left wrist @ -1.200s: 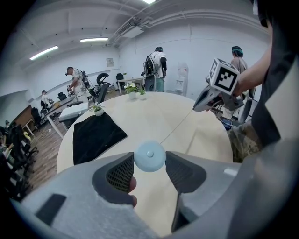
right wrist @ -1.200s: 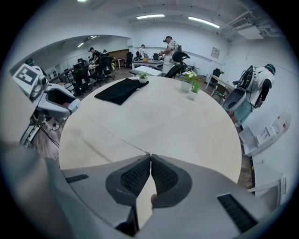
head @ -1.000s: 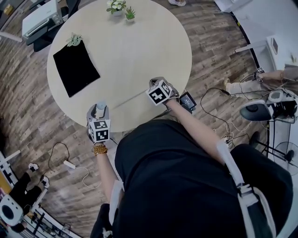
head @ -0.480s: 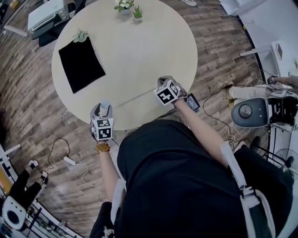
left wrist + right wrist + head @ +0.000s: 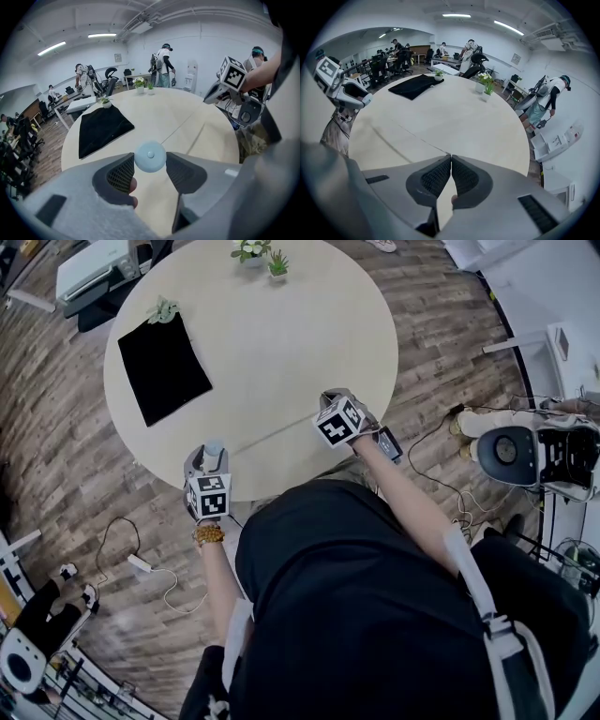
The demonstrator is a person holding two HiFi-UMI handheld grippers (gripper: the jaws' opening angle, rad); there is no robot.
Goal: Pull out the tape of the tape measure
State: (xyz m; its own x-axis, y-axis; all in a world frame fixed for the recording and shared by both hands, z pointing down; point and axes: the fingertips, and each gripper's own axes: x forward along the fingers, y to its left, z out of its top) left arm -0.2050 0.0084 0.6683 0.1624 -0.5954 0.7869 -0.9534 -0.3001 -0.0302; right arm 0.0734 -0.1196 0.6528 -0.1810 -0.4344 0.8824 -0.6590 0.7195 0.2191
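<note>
Two grippers are engaged over the table (image 5: pixel 281 334): the left gripper (image 5: pixel 150 160) is clamped on the tape measure case (image 5: pixel 150 154), the right gripper (image 5: pixel 451 159) closed on the tape (image 5: pixel 424 139) stretched between them; extraction is judged under way, wider separation being required

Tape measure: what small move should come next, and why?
Probably draw the right hand-held gripper a little farther to the right, away from the left hand-held gripper. Its jaws are shut on the end of the tape. The left jaws clamp the round tape measure, and the tape so far spans only the near edge of the table.
</note>
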